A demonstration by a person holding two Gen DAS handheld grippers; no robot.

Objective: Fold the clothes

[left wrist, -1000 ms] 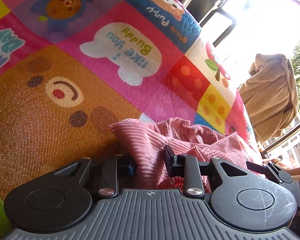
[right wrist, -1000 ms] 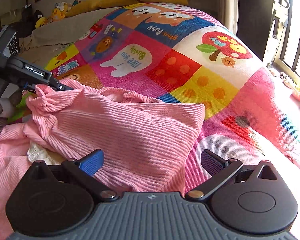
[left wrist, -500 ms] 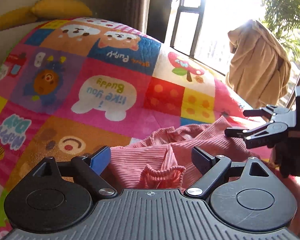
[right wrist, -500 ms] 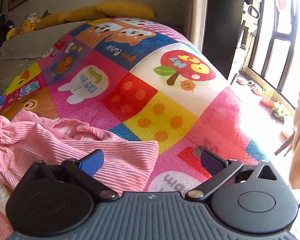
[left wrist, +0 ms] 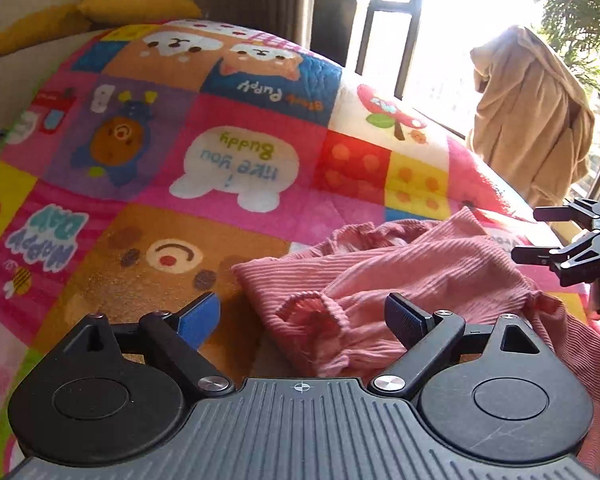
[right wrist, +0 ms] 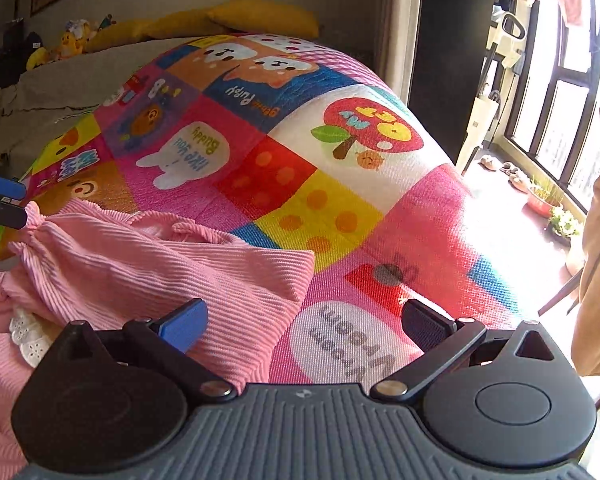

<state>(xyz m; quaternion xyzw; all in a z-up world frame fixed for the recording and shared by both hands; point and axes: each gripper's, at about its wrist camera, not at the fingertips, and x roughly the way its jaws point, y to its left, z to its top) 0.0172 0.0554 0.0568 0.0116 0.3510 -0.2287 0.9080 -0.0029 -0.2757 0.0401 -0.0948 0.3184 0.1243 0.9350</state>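
Observation:
A pink ribbed garment (left wrist: 412, 268) lies crumpled on the patchwork quilt (left wrist: 236, 160), one ruffled cuff (left wrist: 312, 312) turned toward the camera. My left gripper (left wrist: 304, 318) is open, its pads either side of that cuff and not touching it. At the right edge of the left wrist view my right gripper (left wrist: 540, 236) hovers open beside the garment's far side. In the right wrist view the garment (right wrist: 160, 264) fills the lower left, and the right gripper (right wrist: 304, 322) is open over its corner and the quilt (right wrist: 340, 200). The left gripper (right wrist: 4, 200) shows at the far left by a gathered cuff.
Yellow pillows (right wrist: 260, 20) lie at the head of the bed. A tan garment (left wrist: 532, 120) hangs by the bright window. A white stick vacuum (right wrist: 488, 96) leans near the window, with plant pots (right wrist: 548, 200) on the floor. White lace trim (right wrist: 26, 336) peeks from under the pink cloth.
My left gripper, shut on the pink garment a second ago, has opened, let it go and drawn back. The right gripper stayed open and shifted right, off most of the garment.

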